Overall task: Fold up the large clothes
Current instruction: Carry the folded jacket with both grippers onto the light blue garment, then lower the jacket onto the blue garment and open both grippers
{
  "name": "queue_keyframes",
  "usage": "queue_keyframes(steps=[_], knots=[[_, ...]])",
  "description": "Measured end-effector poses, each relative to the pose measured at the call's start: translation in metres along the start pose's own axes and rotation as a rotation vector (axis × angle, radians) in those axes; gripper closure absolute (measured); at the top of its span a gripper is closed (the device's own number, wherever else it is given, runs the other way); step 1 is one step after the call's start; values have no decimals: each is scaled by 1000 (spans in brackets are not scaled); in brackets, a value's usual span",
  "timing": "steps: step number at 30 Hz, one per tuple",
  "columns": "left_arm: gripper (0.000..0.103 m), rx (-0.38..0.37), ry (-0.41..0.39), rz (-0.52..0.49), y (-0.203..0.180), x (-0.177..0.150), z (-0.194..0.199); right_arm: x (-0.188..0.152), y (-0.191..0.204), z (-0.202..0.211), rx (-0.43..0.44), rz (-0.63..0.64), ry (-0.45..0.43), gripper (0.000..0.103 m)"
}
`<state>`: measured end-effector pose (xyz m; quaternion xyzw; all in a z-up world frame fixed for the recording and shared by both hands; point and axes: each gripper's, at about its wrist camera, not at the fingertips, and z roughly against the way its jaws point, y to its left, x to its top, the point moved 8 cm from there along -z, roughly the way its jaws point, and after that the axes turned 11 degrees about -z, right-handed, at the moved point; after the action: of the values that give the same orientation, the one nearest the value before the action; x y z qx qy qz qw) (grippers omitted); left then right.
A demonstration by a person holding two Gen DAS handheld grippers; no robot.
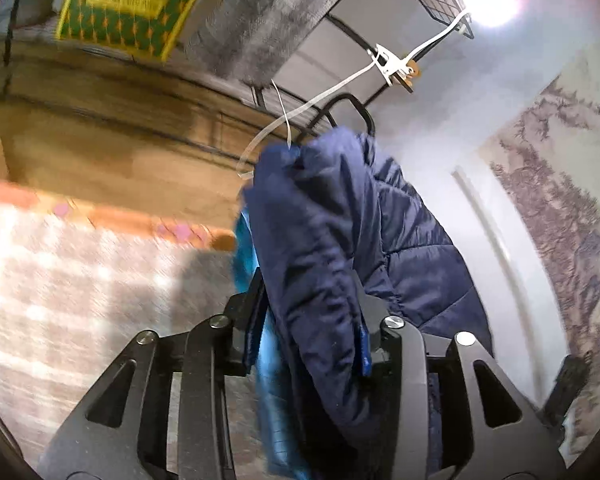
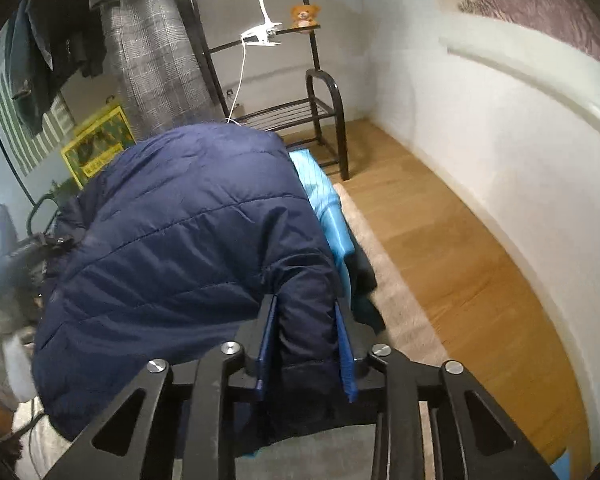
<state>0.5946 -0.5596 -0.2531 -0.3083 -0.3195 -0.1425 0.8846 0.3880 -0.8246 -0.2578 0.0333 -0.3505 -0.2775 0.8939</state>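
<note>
The navy quilted jacket (image 2: 180,232) hangs bunched in the air above the pale rug (image 2: 384,280), its light blue lining (image 2: 324,204) showing at the edge. The right tongs (image 2: 306,344) are clamped on a thick roll of its fabric, pads pressing both sides. The left tongs (image 1: 312,312) have a fold of the same jacket between them, but whether the pads bite it cannot be told. To fold well, both grips likely need to sit at matching edges, pull the padding taut and level, then lower it flat onto the rug before creasing.
</note>
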Motion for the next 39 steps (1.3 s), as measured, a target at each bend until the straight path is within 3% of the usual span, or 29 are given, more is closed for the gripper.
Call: queue_keyframes(steps=[4,13,17,19,26,39], knots=[[62,117,-63,-115,-3,20,26,1,2,5,18,-1,1,77],[62,138,-72,-227,-30,23,78,-22,6,25,30,-3,39,77],[62,133,-80,-271,-49,18,112,-23,5,47,-41,9,-13,72],[62,127,-83,-291,-58,16,132,-23,4,62,-31,-10,-30,71],[62,95,-106,-335,-83,6,209,-30,18,137,-15,14,-116,59],[62,71,-238,-439,-135,-10,410,-44,52,313,37,41,-279,59]])
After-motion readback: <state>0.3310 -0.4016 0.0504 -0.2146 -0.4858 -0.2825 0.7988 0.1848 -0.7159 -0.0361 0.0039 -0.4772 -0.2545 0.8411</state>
